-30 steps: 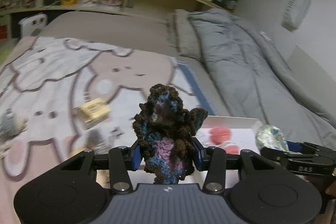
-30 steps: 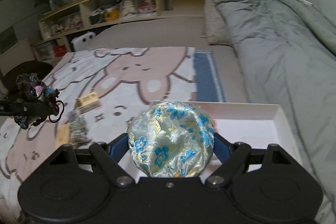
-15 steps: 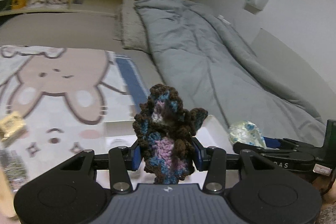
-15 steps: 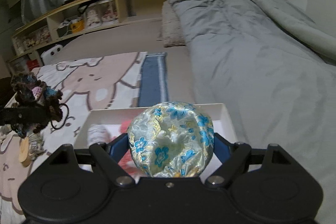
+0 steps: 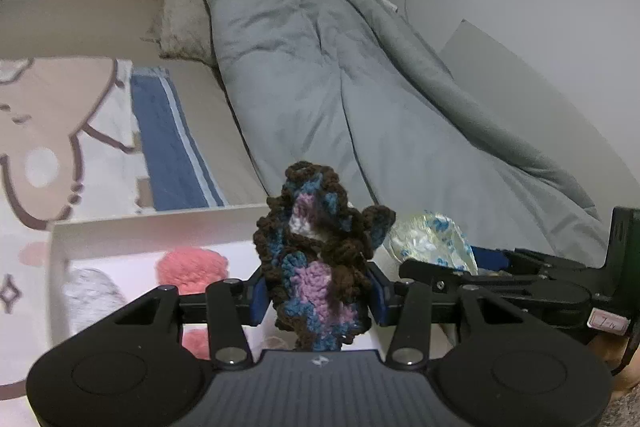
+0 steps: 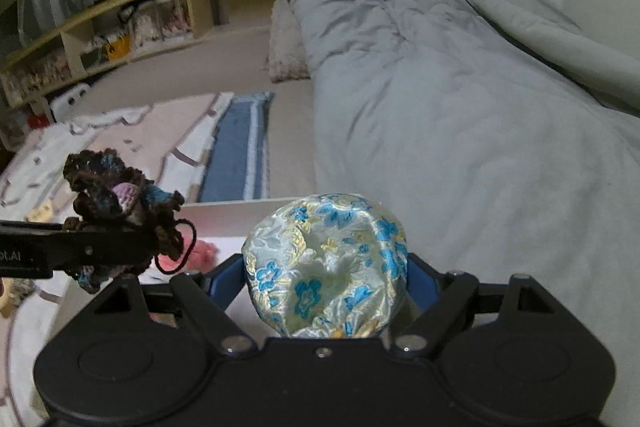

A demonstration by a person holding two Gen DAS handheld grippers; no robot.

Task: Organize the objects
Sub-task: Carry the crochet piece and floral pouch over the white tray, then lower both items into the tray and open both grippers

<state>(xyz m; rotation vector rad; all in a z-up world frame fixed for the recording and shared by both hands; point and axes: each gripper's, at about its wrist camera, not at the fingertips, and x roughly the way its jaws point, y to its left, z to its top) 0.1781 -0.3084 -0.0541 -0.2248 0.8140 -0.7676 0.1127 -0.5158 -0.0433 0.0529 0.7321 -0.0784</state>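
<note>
My left gripper (image 5: 318,293) is shut on a crocheted scrunchie (image 5: 318,255) of brown, blue and lilac yarn, held upright above the white box (image 5: 160,221). The same scrunchie (image 6: 116,203) shows at the left of the right wrist view. My right gripper (image 6: 326,277) is shut on a round satin pouch (image 6: 326,265) with blue and gold flowers, over the box's right end (image 6: 228,207). That pouch (image 5: 430,237) also shows at the right of the left wrist view. Inside the box lie a pink fluffy scrunchie (image 5: 192,265) and a grey one (image 5: 94,293).
The box rests on a cartoon-print blanket (image 5: 44,131) with a blue-striped edge (image 5: 172,143). A grey duvet (image 6: 460,107) covers the bed's right side, with a pillow (image 6: 286,43) at its head. A wooden shelf (image 6: 120,23) runs along the back.
Both grippers have swung to the right with their loads. They now hang over the white box, which has come into full view beneath them. The loose items on the blanket have left the left view.
</note>
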